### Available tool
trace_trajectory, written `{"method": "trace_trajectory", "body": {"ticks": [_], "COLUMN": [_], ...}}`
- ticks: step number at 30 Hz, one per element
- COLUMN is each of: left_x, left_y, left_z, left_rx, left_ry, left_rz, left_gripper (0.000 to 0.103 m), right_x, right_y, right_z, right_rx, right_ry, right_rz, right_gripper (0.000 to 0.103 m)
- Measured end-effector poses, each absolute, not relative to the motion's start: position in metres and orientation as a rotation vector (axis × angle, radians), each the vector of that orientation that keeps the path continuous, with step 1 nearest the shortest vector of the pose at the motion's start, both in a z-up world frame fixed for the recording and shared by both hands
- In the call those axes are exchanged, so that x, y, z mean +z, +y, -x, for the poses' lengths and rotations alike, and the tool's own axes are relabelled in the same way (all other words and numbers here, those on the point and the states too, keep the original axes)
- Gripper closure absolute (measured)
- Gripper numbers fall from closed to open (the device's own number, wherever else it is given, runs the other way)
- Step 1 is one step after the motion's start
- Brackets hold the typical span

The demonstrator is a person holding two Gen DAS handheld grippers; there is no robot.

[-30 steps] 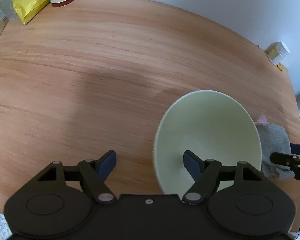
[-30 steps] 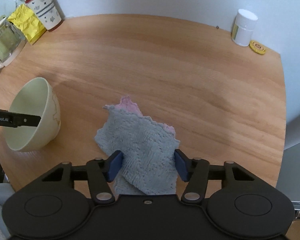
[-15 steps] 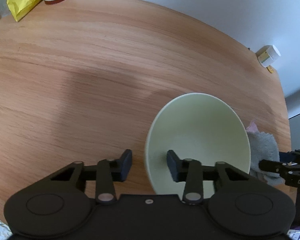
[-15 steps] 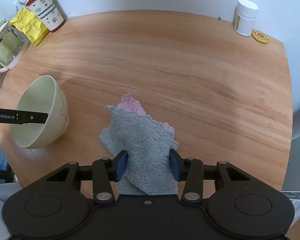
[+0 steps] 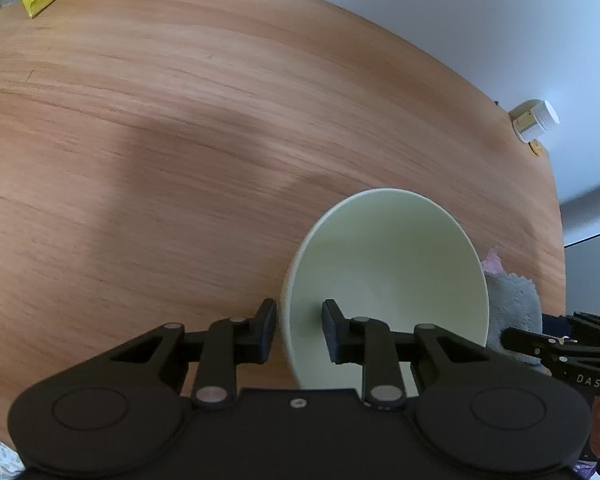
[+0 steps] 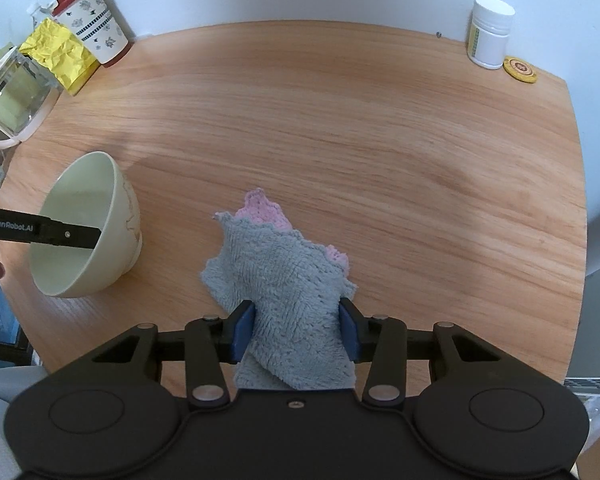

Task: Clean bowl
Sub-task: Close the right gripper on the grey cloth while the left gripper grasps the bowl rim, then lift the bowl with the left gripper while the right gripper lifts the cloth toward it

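A pale green bowl (image 5: 388, 272) stands on the wooden table (image 5: 180, 140), tipped toward the cloth. My left gripper (image 5: 300, 330) is shut on the bowl's near rim, one finger inside and one outside. The bowl also shows in the right wrist view (image 6: 80, 228), with the left gripper's finger across its mouth. A grey cloth with a pink edge (image 6: 288, 284) lies on the table right of the bowl. My right gripper (image 6: 296, 336) has closed its blue pads onto the cloth's near end. The cloth shows past the bowl in the left wrist view (image 5: 514, 304).
A white pill bottle (image 6: 490, 32) and a yellow disc (image 6: 520, 69) stand at the table's far right corner. A patterned cup with a red lid (image 6: 94, 22), a crumpled yellow bag (image 6: 58, 52) and a clear container (image 6: 14, 96) crowd the far left.
My left gripper closed from wide open onto the bowl's rim. My right gripper narrowed onto the cloth and squeezed its near end.
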State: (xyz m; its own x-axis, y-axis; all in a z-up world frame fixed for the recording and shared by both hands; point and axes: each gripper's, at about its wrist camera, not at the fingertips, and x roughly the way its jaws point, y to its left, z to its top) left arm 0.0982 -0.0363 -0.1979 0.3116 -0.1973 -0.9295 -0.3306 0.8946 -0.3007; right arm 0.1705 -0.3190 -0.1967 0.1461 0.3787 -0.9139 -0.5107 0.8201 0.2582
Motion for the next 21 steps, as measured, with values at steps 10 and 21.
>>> {"method": "trace_trajectory", "body": {"ticks": [10,21], "left_x": [-0.2,-0.199], "left_y": [-0.032,-0.026], "left_z": [-0.099,-0.097], "left_rx": [0.088,0.082], "left_ry": [1.254,1.226], "left_rz": [0.516,0.57], "left_gripper": [0.083,0.09], "right_x": [-0.199,-0.203], "right_y": [-0.321,-0.317], "right_z": [-0.172,-0.165], "right_rx": [0.629,0.66], "right_ry": [1.293,1.263], "right_rz": [0.105,0.175], "right_gripper": [0.054,0.052]}}
